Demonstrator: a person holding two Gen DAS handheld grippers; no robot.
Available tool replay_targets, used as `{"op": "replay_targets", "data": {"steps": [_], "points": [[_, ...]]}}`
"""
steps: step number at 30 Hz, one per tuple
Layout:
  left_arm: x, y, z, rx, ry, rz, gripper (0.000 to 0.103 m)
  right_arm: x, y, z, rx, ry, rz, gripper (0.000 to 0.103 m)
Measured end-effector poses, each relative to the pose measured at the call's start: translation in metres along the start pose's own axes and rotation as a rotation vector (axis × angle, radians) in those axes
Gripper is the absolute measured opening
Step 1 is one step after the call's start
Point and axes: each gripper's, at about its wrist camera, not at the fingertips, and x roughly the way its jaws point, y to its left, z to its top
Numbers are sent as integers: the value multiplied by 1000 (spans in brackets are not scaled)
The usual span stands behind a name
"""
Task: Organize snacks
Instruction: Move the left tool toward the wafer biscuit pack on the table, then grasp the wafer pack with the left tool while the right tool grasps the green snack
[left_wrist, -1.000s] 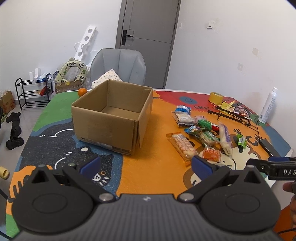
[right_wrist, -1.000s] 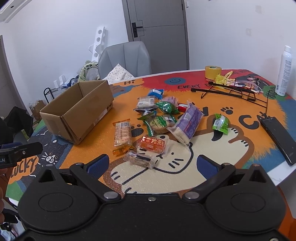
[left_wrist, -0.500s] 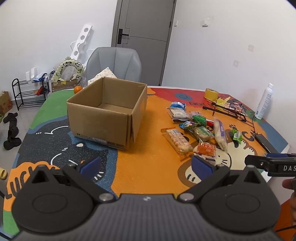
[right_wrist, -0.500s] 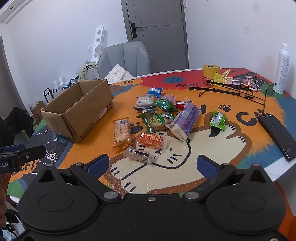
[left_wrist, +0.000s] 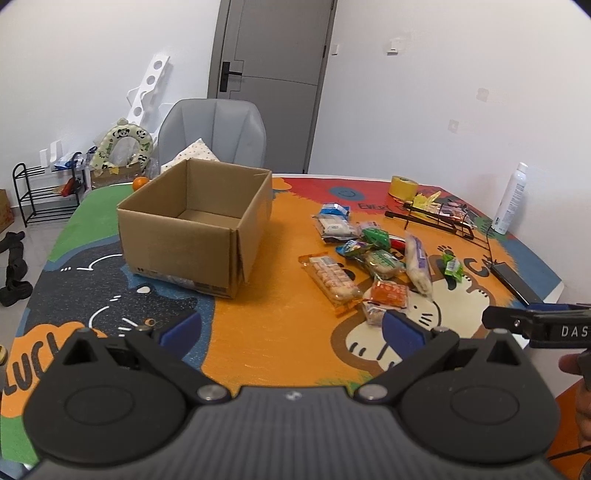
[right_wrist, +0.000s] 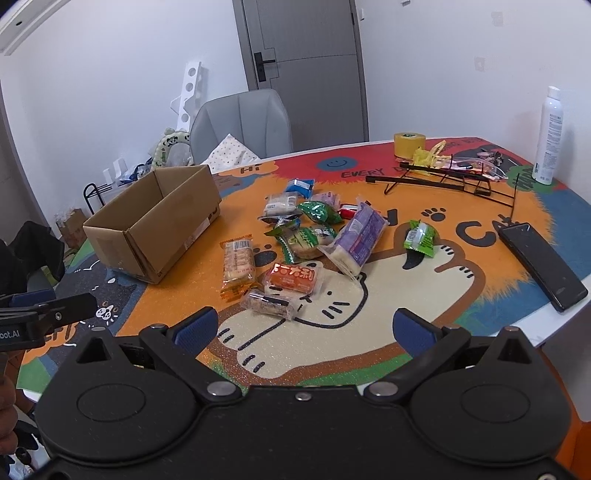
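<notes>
An open, empty cardboard box (left_wrist: 195, 225) (right_wrist: 155, 236) stands on the left half of the cartoon-print table. Right of it lies a loose pile of several wrapped snacks: a long biscuit pack (left_wrist: 330, 278) (right_wrist: 238, 266), an orange packet (left_wrist: 388, 293) (right_wrist: 294, 277), a purple-white pack (right_wrist: 360, 236), green packets (right_wrist: 319, 211) and a small green candy pack (right_wrist: 419, 236). My left gripper (left_wrist: 291, 328) hovers open above the table's near edge, nothing between its fingers. My right gripper (right_wrist: 304, 328) is open too, just short of a small clear-wrapped bar (right_wrist: 271, 304).
A black phone (right_wrist: 541, 266), a black wire rack (right_wrist: 443, 179), a yellow tape roll (right_wrist: 409, 144) and a white spray bottle (right_wrist: 551, 136) sit at the table's right and far side. A grey chair (left_wrist: 216, 134) stands behind the box. An orange (left_wrist: 140, 182) rests beside the box's far corner.
Both grippers have drawn back and risen a little, so the box and the snacks look smaller and farther. Nothing on the table has moved.
</notes>
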Motion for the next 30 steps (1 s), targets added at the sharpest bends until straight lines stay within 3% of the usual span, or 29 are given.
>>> {"op": "replay_targets", "data": {"steps": [16,30], "points": [[3,-12,6,30,-6,-28,103,1,-20,0,39,-41,13,103],[52,-12,26,4,16,-82,103,39,-41,18,60,-25,9,103]]}}
